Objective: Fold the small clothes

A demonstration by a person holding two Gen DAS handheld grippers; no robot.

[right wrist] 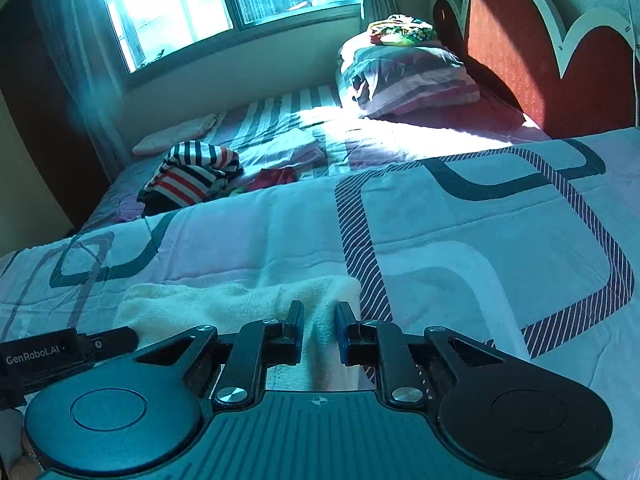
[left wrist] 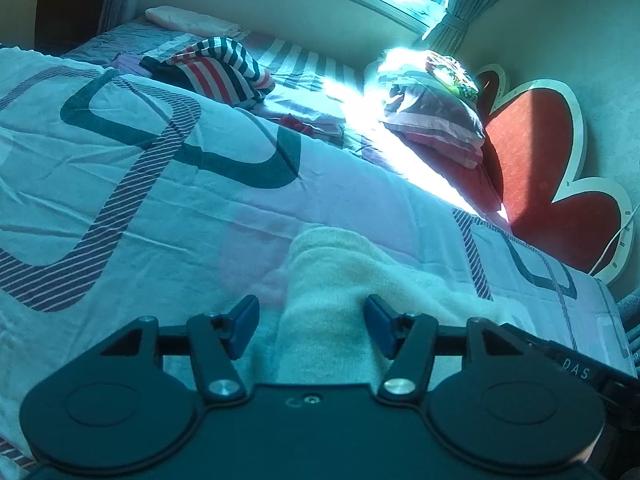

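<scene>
A small cream knitted garment lies on the patterned bedspread, bunched into a ridge. My left gripper is open, its blue pads on either side of the ridge. In the right wrist view the same garment lies in front of my right gripper. The right jaws stand close together with a fold of cream cloth between them, a narrow gap still showing. The left gripper's body shows at the right view's left edge.
A striped red, white and black garment and other loose clothes lie further up the bed. Pillows with colourful cloth on top sit by the red headboard. A window is beyond.
</scene>
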